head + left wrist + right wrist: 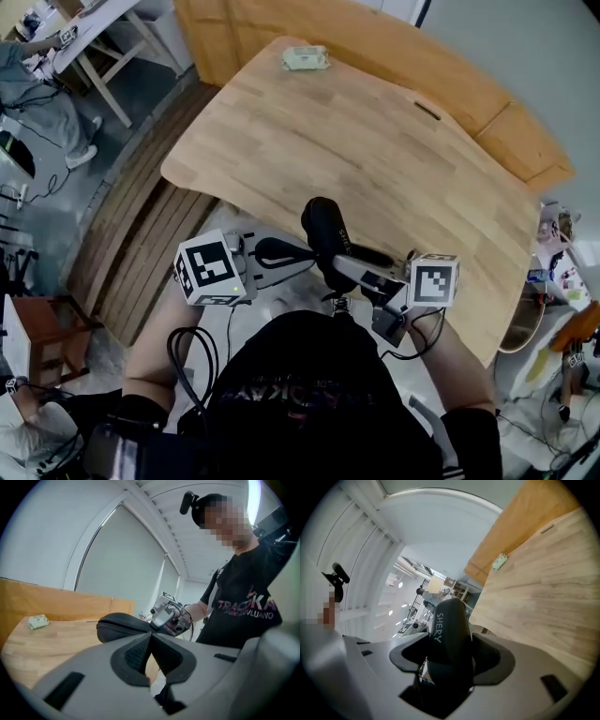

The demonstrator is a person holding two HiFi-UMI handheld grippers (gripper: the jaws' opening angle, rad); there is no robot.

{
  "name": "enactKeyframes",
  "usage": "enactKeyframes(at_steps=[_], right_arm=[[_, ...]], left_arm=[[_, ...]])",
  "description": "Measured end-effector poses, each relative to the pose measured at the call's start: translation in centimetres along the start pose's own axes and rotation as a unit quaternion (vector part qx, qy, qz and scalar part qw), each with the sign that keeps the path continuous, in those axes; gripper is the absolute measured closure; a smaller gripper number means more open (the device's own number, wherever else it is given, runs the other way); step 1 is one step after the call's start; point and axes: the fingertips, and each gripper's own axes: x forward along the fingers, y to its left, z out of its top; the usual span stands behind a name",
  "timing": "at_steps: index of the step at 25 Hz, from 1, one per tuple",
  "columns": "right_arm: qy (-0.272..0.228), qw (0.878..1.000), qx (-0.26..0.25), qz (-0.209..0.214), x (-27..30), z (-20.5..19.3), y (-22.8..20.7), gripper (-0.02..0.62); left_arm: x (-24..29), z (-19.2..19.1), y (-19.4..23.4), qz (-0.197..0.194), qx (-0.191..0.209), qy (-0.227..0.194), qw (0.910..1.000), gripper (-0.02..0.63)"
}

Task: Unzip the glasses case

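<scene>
A black zip-up glasses case (323,234) hangs in the air just off the near edge of the wooden table (375,150). My right gripper (342,267) is shut on it: in the right gripper view the case (450,634), with white lettering on its shell, fills the gap between both pads. My left gripper (305,253) comes in from the left with its jaws shut. In the left gripper view its tips (151,637) meet right at the near end of the case (122,623). Whether they pinch the zipper pull is hidden. The right gripper (168,616) shows behind the case.
A small pale green object (306,59) lies at the table's far edge, also seen as a green lump (38,620) from the left gripper. A wooden stool (37,328) stands on the floor at the left. Another person sits at a white desk (103,28) at the upper left.
</scene>
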Motion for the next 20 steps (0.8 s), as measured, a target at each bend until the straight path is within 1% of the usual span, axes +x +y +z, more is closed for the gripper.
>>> enactKeyframes(at_steps=[3, 10, 11, 14, 15, 20], right_arm=[[-0.041, 0.998, 0.051, 0.008, 0.7, 1.0, 0.2, 0.296], [-0.093, 0.992, 0.086, 0.0, 1.6, 1.8, -0.6, 0.3], [-0.101, 0.991, 0.089, -0.007, 1.6, 1.9, -0.9, 0.301], [-0.115, 0.988, 0.081, -0.067, 1.3, 1.8, -2.9, 0.302], [-0.121, 0.986, 0.078, -0.08, 1.2, 1.9, -3.3, 0.302], [-0.144, 0.982, 0.061, -0.108, 0.7, 2.5, -4.2, 0.304]], left_arm=[[0.1, -0.4, 0.6, 0.016, 0.005, 0.011, 0.9998, 0.592], [0.6, -1.1, 1.8, 0.068, 0.013, 0.023, 0.9973, 0.592], [0.6, -1.2, 2.0, 0.077, 0.015, 0.027, 0.9966, 0.592], [0.8, -1.3, 2.6, 0.107, 0.035, 0.052, 0.9924, 0.592], [0.9, -1.4, 2.7, 0.114, 0.04, 0.062, 0.9907, 0.592], [1.7, -2.4, 2.2, 0.128, 0.05, 0.093, 0.9861, 0.592]])
